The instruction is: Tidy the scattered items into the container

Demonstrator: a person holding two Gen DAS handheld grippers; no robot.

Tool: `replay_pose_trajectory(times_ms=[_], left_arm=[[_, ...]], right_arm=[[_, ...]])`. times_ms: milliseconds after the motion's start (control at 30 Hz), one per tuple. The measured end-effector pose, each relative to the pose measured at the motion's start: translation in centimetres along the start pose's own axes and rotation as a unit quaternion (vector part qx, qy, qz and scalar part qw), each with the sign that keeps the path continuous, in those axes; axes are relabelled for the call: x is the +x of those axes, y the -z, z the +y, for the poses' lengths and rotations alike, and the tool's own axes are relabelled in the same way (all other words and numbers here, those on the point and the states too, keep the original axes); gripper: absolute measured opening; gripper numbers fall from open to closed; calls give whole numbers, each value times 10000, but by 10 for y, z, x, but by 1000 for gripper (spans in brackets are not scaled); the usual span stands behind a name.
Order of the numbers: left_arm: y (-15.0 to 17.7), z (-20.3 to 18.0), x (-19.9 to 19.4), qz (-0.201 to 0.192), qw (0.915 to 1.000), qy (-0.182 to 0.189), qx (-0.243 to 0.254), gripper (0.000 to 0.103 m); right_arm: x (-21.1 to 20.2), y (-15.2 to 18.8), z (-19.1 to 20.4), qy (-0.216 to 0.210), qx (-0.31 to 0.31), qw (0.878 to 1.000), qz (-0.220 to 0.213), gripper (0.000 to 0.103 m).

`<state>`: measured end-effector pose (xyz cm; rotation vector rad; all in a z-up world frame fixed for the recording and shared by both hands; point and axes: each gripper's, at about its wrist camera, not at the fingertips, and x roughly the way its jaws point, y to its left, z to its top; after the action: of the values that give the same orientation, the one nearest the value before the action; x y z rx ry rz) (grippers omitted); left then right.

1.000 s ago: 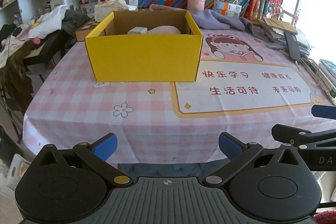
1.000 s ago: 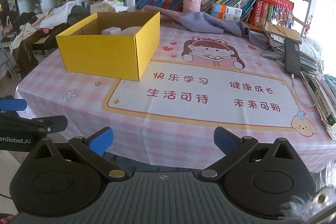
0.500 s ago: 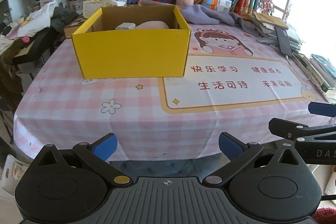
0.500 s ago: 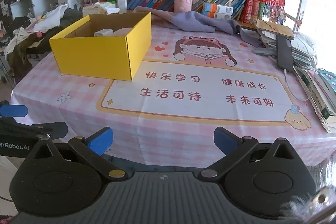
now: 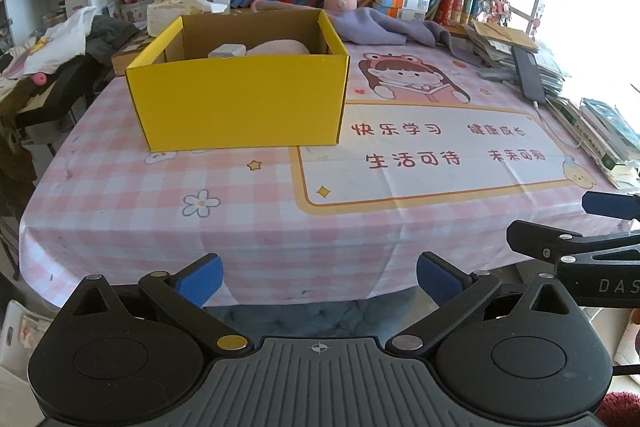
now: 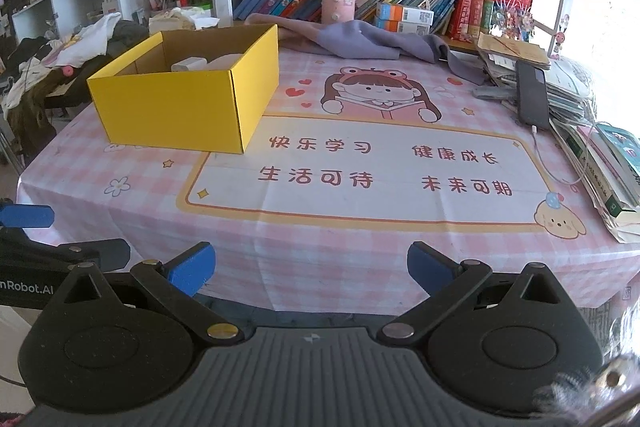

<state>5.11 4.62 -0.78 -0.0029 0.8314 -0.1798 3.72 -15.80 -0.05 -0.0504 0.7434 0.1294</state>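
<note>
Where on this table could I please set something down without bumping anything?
The widest bare patch is the printed panel between the yellow box and the book stacks along the right edge. The checked strip in front of the box, toward the near edge, is bare too. The back is crowded: purple cloth, phone, papers.

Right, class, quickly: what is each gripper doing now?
Left gripper: open, holding nothing.
Right gripper: open, holding nothing.

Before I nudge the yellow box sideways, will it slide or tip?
Likely slide: the yellow box is wide, low and sits flat on the tablecloth. It looks like thin cardboard holding only a white item and something pink, so probably light; the wall may flex, and the cloth could bunch.
</note>
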Motion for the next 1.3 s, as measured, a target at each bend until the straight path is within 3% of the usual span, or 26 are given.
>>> replay_pose_trajectory(times_ms=[1300], left_arm=[[-2,4,-1,5,10000,7,-29,103]], right_arm=[[0,-4,5,-42,-74,10000,14,103]])
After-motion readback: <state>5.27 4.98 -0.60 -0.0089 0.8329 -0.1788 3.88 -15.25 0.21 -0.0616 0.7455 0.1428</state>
